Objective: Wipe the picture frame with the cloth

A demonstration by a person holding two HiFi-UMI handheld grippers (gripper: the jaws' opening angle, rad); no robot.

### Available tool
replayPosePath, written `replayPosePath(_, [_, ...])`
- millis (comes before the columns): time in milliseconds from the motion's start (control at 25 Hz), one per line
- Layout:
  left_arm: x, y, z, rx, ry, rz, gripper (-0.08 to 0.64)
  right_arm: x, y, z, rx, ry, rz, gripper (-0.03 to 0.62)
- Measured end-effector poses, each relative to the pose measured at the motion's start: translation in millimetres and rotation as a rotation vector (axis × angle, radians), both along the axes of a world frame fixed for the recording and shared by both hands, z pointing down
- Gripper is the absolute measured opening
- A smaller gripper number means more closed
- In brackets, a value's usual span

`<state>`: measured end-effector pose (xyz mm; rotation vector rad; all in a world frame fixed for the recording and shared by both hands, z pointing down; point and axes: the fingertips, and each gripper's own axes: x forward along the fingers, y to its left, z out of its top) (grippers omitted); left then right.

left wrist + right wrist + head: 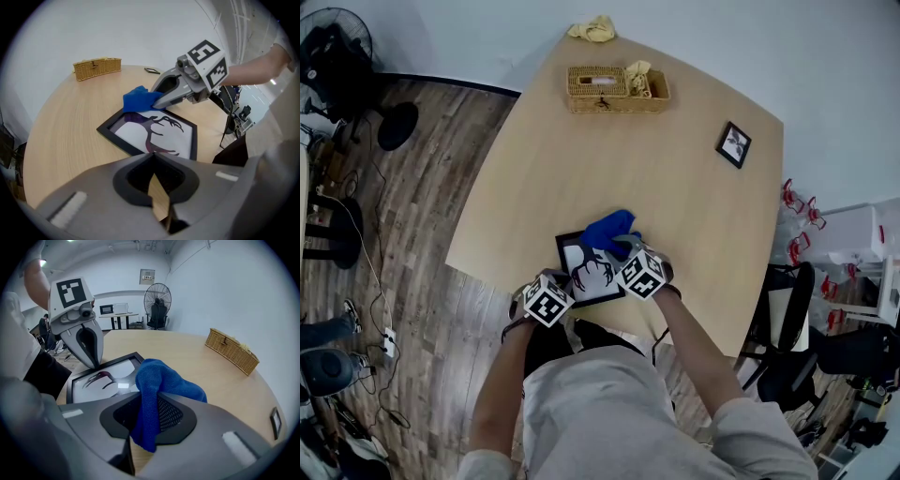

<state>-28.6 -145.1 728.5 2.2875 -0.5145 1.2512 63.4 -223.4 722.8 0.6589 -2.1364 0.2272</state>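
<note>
A black picture frame with a dark antler print lies flat near the table's front edge. A blue cloth rests on the frame's far corner. My right gripper is shut on it. My left gripper is shut with nothing between its jaws. Its tips sit at the frame's near edge, and I cannot tell if they touch it.
A wicker basket stands at the far side of the round wooden table. A small black frame lies at the right, and a yellow cloth at the far edge. A fan stands beyond the table.
</note>
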Motion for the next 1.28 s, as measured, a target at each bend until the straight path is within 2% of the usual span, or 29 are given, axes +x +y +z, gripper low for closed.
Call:
replayPosePath(520, [6.0, 4.0, -0.7, 0.007, -0.054, 0.046, 0.052, 10.7, 68.6, -1.6, 0.004, 0.018, -0.094, 0.072])
replayPosePath(800, [9.7, 4.7, -1.6, 0.012, -0.051, 0.042, 0.052, 16.5, 115.1, -2.3, -0.047, 0.031, -0.157, 0.072])
replayPosePath(1040, [6.7, 5.2, -1.9, 0.013, -0.042, 0.033, 0.052, 2.3, 145.6, -3.2, -0.101, 0.063, -0.217, 0.071])
replayPosePath(1160, [7.7, 5.4, -2.1, 0.013, -0.035, 0.029, 0.052, -8.3, 149.5, -3.3, -0.104, 0.03, -0.236, 0.071])
replayPosePath(1280, [6.8, 5.2, -1.9, 0.015, -0.032, 0.033, 0.052, -17.7, 142.4, 2.2, -0.126, -0.005, -0.198, 0.071])
